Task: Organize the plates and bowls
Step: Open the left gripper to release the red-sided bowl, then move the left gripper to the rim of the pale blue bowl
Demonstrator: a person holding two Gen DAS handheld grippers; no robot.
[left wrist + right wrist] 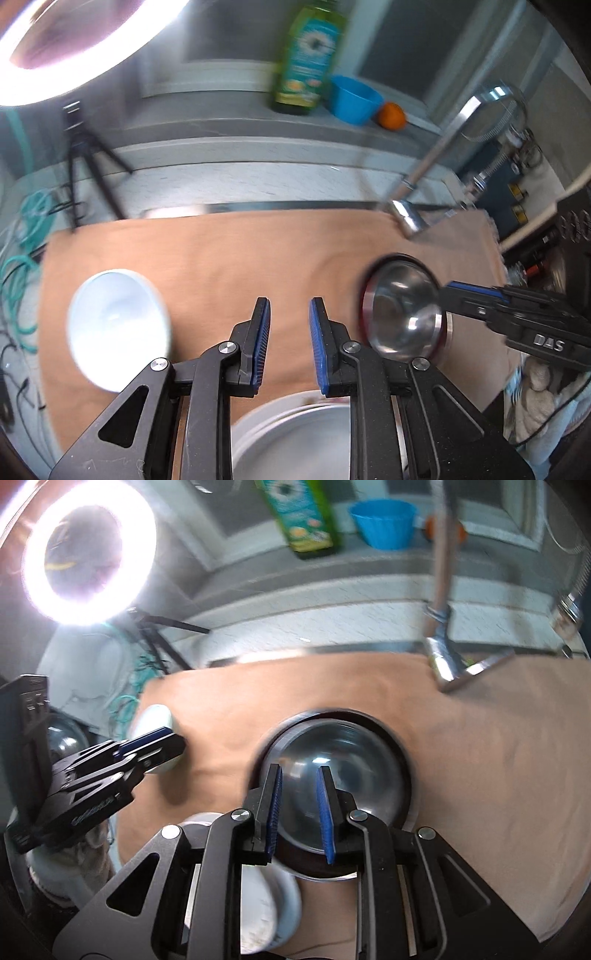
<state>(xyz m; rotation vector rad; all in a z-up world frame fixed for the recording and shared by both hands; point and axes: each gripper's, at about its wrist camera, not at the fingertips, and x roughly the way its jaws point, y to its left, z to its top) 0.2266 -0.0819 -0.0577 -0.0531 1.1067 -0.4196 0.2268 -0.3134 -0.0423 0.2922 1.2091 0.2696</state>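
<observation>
At the bottom of the left wrist view, the left gripper point(290, 332) hangs with its jaws parted and nothing between them, above a stack of white plates point(291, 435) at the lower centre edge. Left of it, a white bowl point(118, 328) sits on the tan cloth point(229, 254). At centre right, a steel bowl point(404, 314) rests inside a dark red-rimmed dish point(445, 332), and the right gripper point(448, 290) reaches in from the right edge to the bowl's rim; whether it pinches the rim cannot be told.

In the right wrist view, its blue-padded fingers point(325, 808) stand apart over the steel bowl point(343, 775) in the lower centre, with the plates point(280, 904) low and left of them. Farther up, a chrome faucet point(436, 162) slants over the cloth. On the ledge along the top stand a green bottle point(308, 55), a blue bowl point(354, 98) and an orange point(392, 116). A ring light point(88, 554) glares in the upper left.
</observation>
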